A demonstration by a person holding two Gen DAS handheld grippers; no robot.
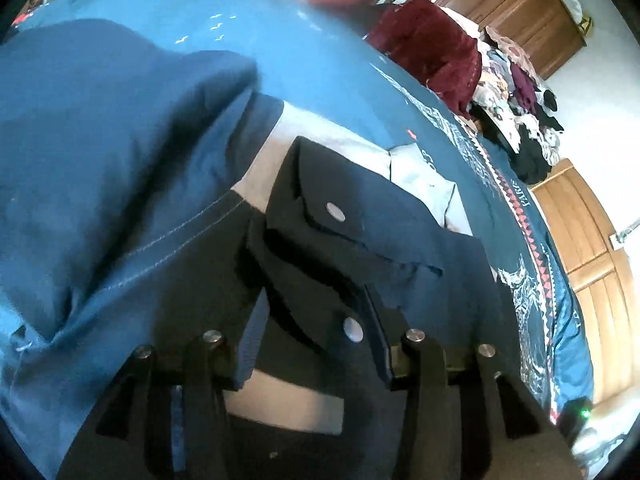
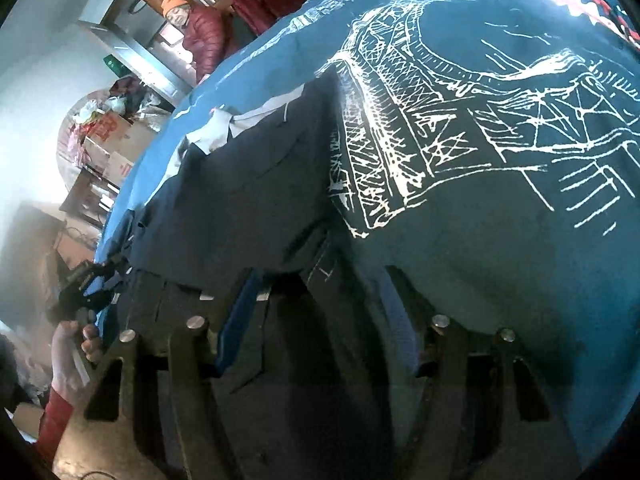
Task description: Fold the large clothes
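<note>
A: Big blue bedspread (image 2: 500,240) with the white tower print fills the bed, and the dark navy garment (image 2: 248,184) lies spread across it, grey lining showing at the far end.

B: Left tongs (image 1: 316,280)?

A: Buried in cloth — fabric with metal snap buttons (image 1: 335,212) bunches between the fingers; whether they're clamped on it, I can't tell.

B: Right tongs (image 2: 320,292)?

A: Low at the garment's near edge, fingers apart, dark cloth between them. A hand (image 2: 74,354) grips the other tool at far left.
</note>
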